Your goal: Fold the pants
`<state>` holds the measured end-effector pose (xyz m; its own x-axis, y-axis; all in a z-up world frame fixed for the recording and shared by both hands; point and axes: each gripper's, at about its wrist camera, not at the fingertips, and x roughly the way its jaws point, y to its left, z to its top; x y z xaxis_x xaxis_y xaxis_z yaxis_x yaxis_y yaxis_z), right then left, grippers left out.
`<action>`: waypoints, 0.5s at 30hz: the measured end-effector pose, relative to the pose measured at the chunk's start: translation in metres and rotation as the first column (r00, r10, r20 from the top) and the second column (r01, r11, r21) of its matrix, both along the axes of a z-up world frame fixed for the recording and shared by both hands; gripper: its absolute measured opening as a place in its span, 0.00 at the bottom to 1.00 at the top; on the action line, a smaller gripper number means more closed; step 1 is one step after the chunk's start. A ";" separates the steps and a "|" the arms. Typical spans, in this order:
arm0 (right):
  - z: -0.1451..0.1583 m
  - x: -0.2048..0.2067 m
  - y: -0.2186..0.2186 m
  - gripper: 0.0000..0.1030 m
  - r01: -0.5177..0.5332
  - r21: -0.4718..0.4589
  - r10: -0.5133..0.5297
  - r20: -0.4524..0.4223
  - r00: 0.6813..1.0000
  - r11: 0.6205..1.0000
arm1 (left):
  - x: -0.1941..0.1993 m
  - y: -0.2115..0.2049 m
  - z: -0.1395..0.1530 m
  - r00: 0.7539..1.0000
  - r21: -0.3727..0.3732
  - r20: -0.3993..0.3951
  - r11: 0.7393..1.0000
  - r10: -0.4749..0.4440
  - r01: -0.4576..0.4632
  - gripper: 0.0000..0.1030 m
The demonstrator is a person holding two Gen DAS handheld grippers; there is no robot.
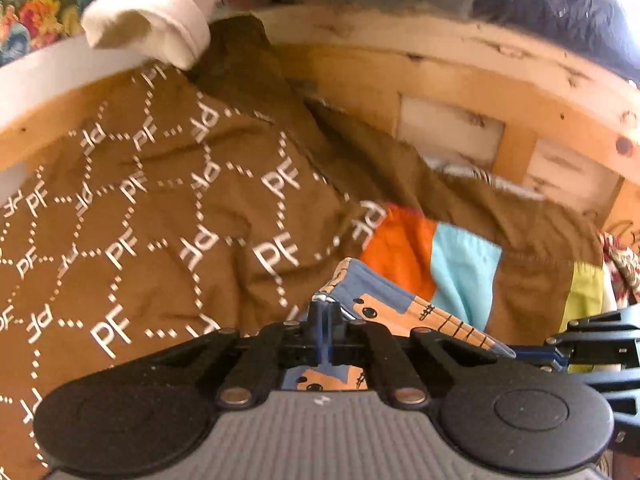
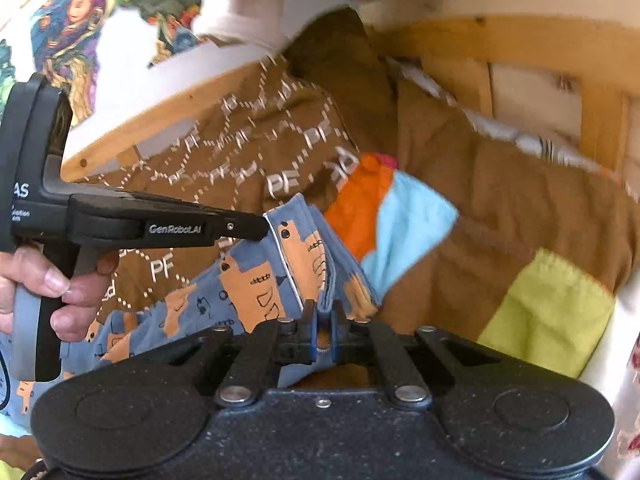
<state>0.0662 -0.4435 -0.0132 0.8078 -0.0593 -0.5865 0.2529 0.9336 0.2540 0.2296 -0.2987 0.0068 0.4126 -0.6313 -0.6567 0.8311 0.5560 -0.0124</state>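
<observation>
The pants (image 2: 256, 288) are blue with orange cartoon prints; they also show in the left wrist view (image 1: 384, 300). My left gripper (image 1: 326, 312) is shut on the pants' edge; it also shows from the side in the right wrist view (image 2: 264, 228), pinching a white-trimmed edge. My right gripper (image 2: 323, 320) is shut on a bunched, layered part of the pants, close to the right of the left one. Both hold the cloth lifted above a brown blanket. Part of the right gripper (image 1: 592, 344) shows at the right edge of the left wrist view.
A brown blanket with white "PF" lettering (image 1: 160, 216) and orange, light blue and yellow-green patches (image 2: 548, 312) lies below. A wooden slatted bed frame (image 1: 460, 80) stands behind. White cloth (image 1: 148, 20) hangs at upper left.
</observation>
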 end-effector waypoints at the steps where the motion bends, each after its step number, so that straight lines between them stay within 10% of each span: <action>1: 0.001 0.000 0.002 0.06 0.002 -0.017 -0.002 0.009 1.000 1.000 | 0.001 -0.002 0.001 1.000 0.004 0.009 1.000 -0.002 0.002 0.02; 8: -0.011 0.012 -0.011 0.11 0.067 0.026 -0.066 -0.044 0.997 0.997 | 0.016 -0.018 -0.018 1.000 0.089 0.004 0.996 -0.004 0.004 0.14; 13: -0.005 0.000 -0.014 0.49 0.091 0.030 -0.091 -0.001 0.996 0.995 | 0.034 -0.009 -0.020 0.997 0.044 -0.079 0.999 0.007 -0.003 0.33; 15: -0.004 -0.001 -0.016 0.49 0.094 0.046 -0.094 0.007 0.996 0.995 | 0.041 -0.005 -0.021 0.995 0.045 -0.104 0.999 -0.003 0.007 0.40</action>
